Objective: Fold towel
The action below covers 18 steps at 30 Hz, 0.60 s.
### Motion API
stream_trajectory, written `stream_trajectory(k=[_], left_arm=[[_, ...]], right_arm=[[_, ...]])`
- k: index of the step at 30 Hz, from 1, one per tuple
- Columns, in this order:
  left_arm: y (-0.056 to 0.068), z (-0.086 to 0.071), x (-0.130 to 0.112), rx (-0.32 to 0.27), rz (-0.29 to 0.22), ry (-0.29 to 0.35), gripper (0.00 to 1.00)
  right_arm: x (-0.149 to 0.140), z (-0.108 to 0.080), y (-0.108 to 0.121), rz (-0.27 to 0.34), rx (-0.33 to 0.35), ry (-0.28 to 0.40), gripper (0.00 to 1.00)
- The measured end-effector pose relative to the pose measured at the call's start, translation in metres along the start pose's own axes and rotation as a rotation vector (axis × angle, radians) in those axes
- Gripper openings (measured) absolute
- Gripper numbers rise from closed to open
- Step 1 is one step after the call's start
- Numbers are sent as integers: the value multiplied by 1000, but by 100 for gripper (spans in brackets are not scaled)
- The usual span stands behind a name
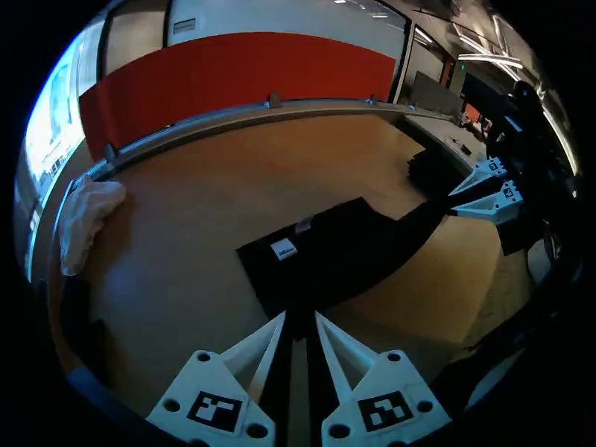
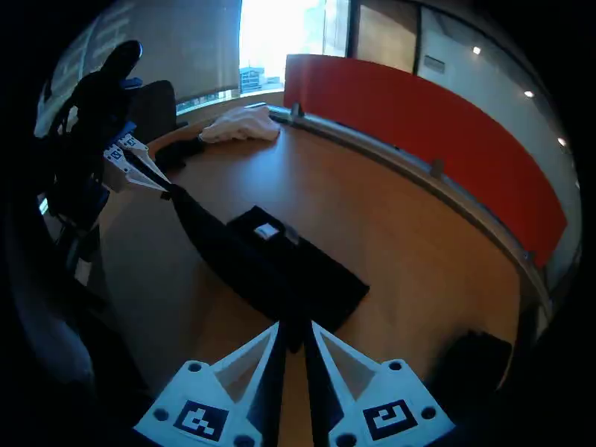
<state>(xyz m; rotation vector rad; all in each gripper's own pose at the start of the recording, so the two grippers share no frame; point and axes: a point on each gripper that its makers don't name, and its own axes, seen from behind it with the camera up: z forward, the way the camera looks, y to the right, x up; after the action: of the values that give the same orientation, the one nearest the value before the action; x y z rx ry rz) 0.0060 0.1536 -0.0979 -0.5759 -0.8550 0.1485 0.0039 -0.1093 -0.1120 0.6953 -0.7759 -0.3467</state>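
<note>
Both tools are clamped on fabric: the left gripper (image 1: 298, 322) is closed on one corner of the black fabric towel (image 1: 335, 253), and the right gripper (image 2: 294, 328) is closed on another corner. One towel edge is drawn taut between them, while the rest is spread on the light brown wooden table (image 1: 223, 186), with a small white label (image 1: 283, 249) facing up. A crumpled white cloth (image 1: 86, 212) is seen near the table's edge, below a long red partition panel (image 1: 246, 74).
</note>
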Motion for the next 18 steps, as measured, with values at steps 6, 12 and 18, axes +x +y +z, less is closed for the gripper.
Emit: stream_trajectory(k=[6,12,18], left_arm=[[-6,19,-2,1,-5,-14,12],[-14,40,0,4,3,-27,12],[-20,60,1,4,17,-43,12]], right_arm=[[-6,16,8,31,6,-17,16],[-10,32,20,50,4,-36,16],[-13,45,32,51,0,-54,16]])
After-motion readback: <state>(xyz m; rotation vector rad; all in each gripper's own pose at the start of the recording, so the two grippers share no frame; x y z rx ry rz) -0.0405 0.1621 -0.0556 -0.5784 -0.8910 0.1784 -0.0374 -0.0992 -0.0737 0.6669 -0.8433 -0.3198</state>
